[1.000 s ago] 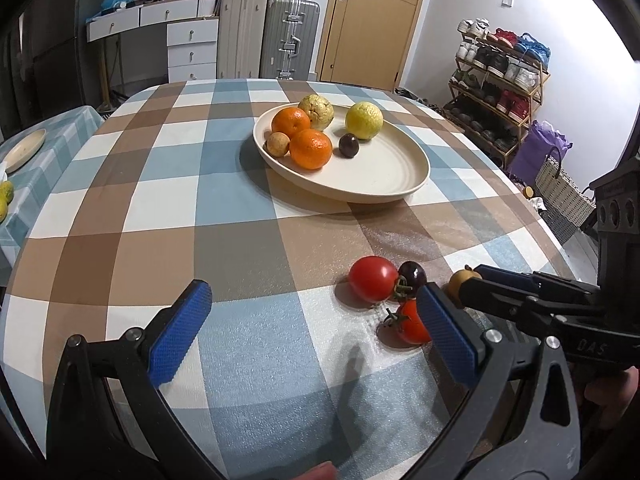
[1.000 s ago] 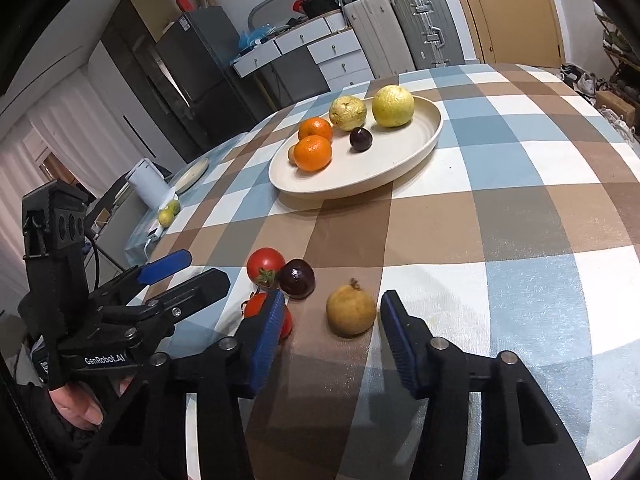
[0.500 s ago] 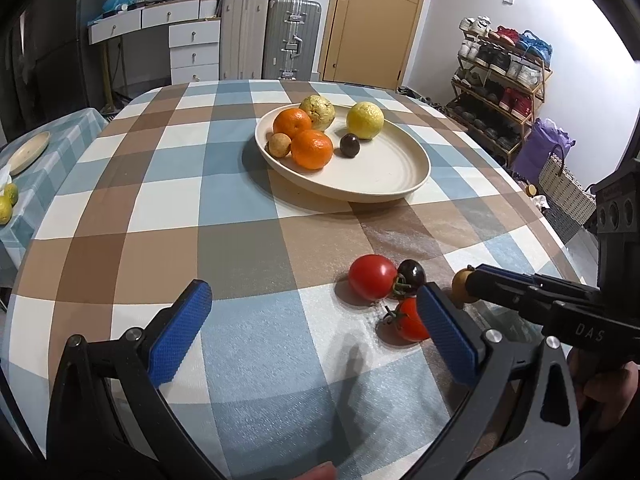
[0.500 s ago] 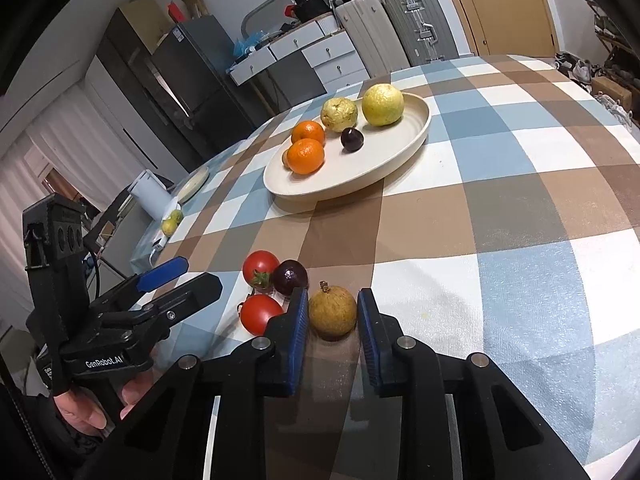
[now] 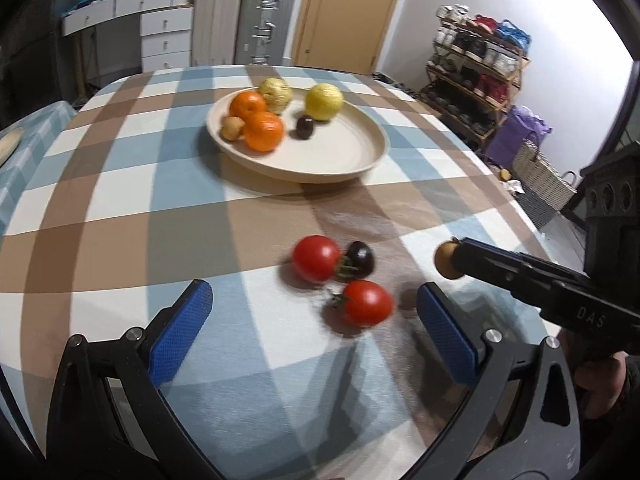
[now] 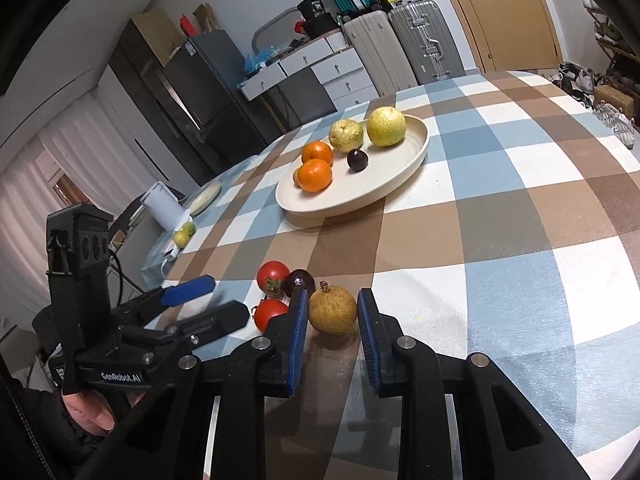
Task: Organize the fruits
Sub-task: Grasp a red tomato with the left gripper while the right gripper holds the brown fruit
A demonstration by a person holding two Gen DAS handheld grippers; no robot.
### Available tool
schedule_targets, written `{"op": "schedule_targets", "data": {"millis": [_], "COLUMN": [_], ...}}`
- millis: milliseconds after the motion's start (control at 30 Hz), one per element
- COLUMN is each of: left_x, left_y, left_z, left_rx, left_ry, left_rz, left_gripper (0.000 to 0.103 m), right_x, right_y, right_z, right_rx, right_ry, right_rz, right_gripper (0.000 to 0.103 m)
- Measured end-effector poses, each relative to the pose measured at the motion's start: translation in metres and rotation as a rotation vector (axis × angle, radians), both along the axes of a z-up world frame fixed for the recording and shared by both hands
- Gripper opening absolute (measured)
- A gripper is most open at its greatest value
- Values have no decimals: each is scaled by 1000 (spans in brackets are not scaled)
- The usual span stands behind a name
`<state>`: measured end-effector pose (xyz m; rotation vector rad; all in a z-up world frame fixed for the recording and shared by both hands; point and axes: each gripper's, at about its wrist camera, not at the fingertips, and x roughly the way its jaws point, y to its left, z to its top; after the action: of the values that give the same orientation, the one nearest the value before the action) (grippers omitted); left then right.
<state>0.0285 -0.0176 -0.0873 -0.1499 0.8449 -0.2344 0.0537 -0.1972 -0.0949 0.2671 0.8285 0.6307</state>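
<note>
My right gripper [image 6: 332,298] is shut on a small brown round fruit [image 6: 332,312], its blue pads pressing both sides; the fruit seems slightly off the cloth. The left wrist view shows that fruit [image 5: 446,266] at the tip of the right gripper [image 5: 458,264]. Just left of it lie two red tomatoes [image 5: 316,258] [image 5: 366,302] and a dark round fruit [image 5: 360,258]. My left gripper [image 5: 312,300] stands open and empty in front of them, also seen as the left gripper [image 6: 208,304]. A cream plate [image 5: 360,168] farther back holds two oranges, two yellow-green fruits, a small brown fruit and a dark one.
A checked cloth covers the round table [image 6: 520,208]. Beyond its left edge a lower side table [image 6: 200,208] carries a small plate, a white jug and yellow fruits. Suitcases, drawers and a door stand behind; a shoe rack [image 5: 480,60] and a basket are at the right.
My right gripper's jaws closed from wide open onto the brown fruit. The left gripper stayed open in about the same place.
</note>
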Motion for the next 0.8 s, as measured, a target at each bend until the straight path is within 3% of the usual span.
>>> {"op": "schedule_targets", "data": {"millis": [167, 267, 333, 467, 533, 633, 800], "left_x": [2, 6, 8, 10, 10, 10, 8], "left_y": [-13, -16, -18, -22, -23, -31, -33], "left_z": [-1, -6, -11, -13, -13, -12, -10], "left_rx": [25, 17, 15, 9, -9, 18, -5], "left_ry": [7, 36, 54, 55, 61, 64, 68], "left_rz": [-22, -30, -44, -66, -87, -117, -135], "left_gripper": [95, 84, 67, 49, 36, 32, 30], "right_x": [-4, -4, -4, -6, -6, -6, -5], "right_y": [-5, -8, -10, -13, -15, -18, -20], "right_z": [4, 5, 5, 4, 4, 2, 2], "right_rx": [30, 42, 47, 50, 54, 62, 66], "right_ry": [-17, -24, -25, -27, -26, -24, -21], "right_rz": [18, 18, 21, 24, 23, 25, 21], "right_gripper": [26, 26, 26, 26, 26, 26, 26]}}
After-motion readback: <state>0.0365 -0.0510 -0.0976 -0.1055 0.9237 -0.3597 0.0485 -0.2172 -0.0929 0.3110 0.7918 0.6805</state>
